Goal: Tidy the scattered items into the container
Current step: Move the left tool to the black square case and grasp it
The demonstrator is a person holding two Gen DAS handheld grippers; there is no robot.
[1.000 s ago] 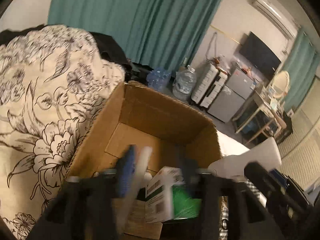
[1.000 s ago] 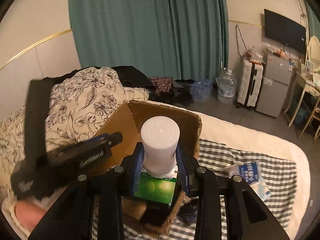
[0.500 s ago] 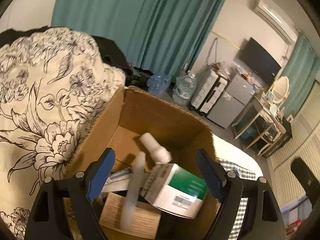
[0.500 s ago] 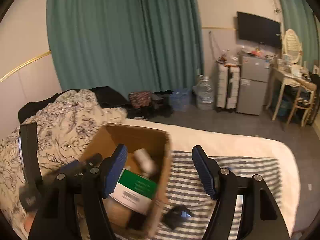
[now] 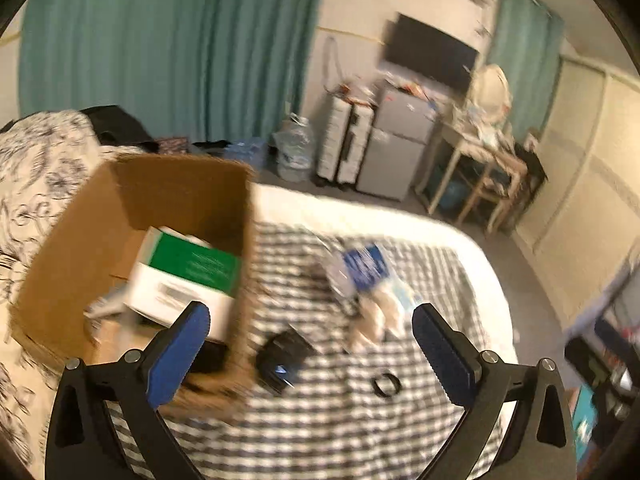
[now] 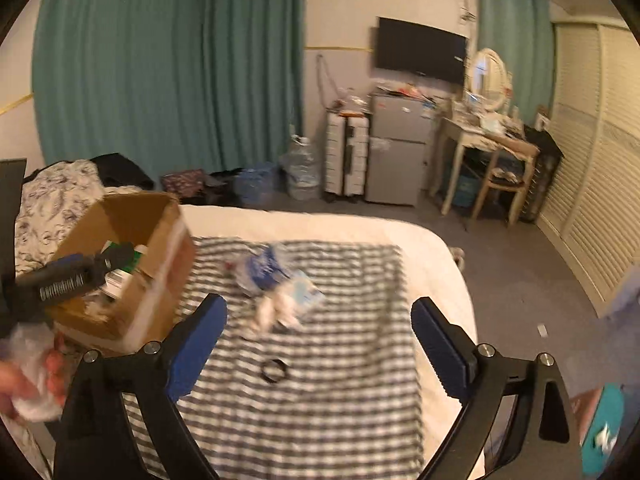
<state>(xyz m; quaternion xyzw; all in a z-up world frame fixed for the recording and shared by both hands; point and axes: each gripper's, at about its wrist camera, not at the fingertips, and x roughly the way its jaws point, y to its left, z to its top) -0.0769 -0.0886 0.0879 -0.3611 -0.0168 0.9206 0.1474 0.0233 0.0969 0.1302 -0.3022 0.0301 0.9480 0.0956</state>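
Cardboard box [image 5: 80, 240], brown and open-topped, sits at the left edge of the bed on a black-and-white striped cloth [image 5: 340, 420], beside a floral quilt [image 5: 36, 168]. A second ago each gripper stood over the box, the right one clamped on a white cylindrical bottle and the left with a green-and-white carton between its blue pads. Now both views have swung away to the right of the box, and the green-and-white carton [image 5: 188, 276] lies inside it, tilted against the near wall.

Left gripper [image 5: 312, 344] has just been opening; its jaws stand wide apart with nothing between them, angled downward over the cloth. Right gripper [image 6: 320, 340] has likewise just been opening and is empty, also pitched down.

Left on the cloth, well apart from the box: a clear plastic packet with a blue label [image 6: 276, 280], a small black ring [image 6: 275, 371], and a black boxy object [image 5: 282, 356] just beside the box's near corner.
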